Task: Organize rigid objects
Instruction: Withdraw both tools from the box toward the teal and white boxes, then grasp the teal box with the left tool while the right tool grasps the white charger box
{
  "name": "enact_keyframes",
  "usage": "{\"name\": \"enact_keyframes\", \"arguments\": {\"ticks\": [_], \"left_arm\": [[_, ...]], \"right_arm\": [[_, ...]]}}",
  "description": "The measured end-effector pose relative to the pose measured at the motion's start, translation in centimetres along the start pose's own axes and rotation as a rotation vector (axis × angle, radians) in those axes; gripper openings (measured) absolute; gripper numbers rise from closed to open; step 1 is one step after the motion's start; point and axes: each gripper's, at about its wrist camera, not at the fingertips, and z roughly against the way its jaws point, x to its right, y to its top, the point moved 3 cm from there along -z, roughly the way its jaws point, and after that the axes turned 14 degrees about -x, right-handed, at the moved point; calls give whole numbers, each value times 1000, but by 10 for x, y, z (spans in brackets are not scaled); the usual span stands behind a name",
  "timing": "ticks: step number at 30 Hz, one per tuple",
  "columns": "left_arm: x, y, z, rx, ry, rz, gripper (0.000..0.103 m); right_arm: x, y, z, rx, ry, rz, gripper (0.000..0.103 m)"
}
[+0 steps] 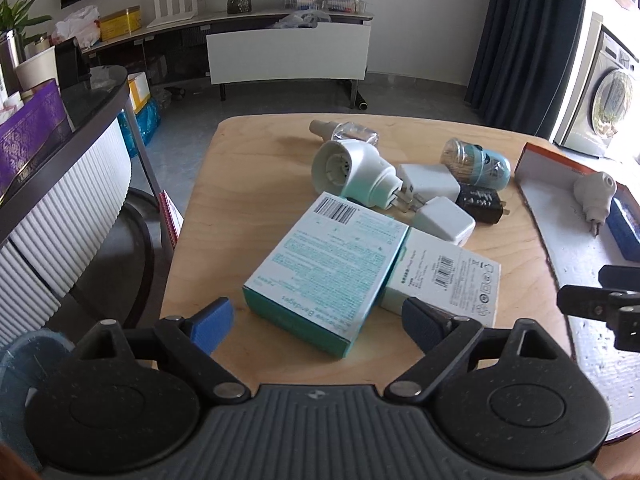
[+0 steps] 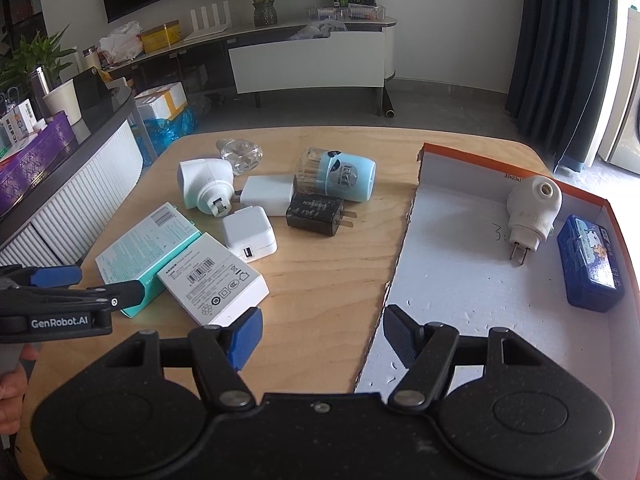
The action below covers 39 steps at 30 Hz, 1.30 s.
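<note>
My left gripper [image 1: 318,322] is open, its blue pads either side of the near end of a teal bandage box [image 1: 324,268], which leans on a white box [image 1: 448,276]. Behind them lie a white plug-in device [image 1: 352,172], two white chargers [image 1: 430,182], a black charger [image 1: 480,202], a blue toothpick jar [image 1: 478,164] and a clear bottle [image 1: 348,132]. My right gripper [image 2: 322,338] is open and empty over the edge of the shallow orange-rimmed box [image 2: 460,280], which holds a white plug-in device [image 2: 532,212] and a blue case [image 2: 588,268].
The wooden table [image 2: 320,280] has bare wood at its middle. The left gripper also shows at the left of the right wrist view [image 2: 76,292]. A grey ribbed counter [image 1: 60,216] stands to the left and a TV cabinet [image 1: 288,56] behind.
</note>
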Motion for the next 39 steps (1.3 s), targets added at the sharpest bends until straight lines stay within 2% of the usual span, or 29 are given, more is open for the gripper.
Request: {"name": "enact_keyframes", "arguments": {"ticks": [3, 9, 13, 15, 17, 20, 28, 31, 39], "left_arm": [[-3, 9, -11, 3, 32, -62, 96], [0, 21, -29, 4, 35, -174, 96], [0, 24, -37, 11, 10, -186, 93], [-1, 23, -39, -1, -19, -171, 77], [0, 21, -37, 8, -39, -153, 72], [-1, 20, -32, 15, -31, -123, 72], [-20, 15, -4, 21, 30, 49, 71], [-21, 10, 2, 23, 61, 70, 72], [-33, 3, 10, 36, 70, 178, 72]], "right_arm": [[-1, -1, 0, 4, 12, 2, 80], [1, 0, 0, 6, 34, 2, 81], [-1, 0, -5, -2, 71, 42, 81], [-4, 1, -10, -12, 80, 65, 81], [-9, 3, -14, -19, 94, 89, 82], [-21, 6, -19, -25, 126, 125, 84], [-57, 24, -44, -40, 112, 230, 88], [-63, 31, -52, -43, 126, 232, 90], [-78, 39, -62, -93, 157, 193, 90]]}}
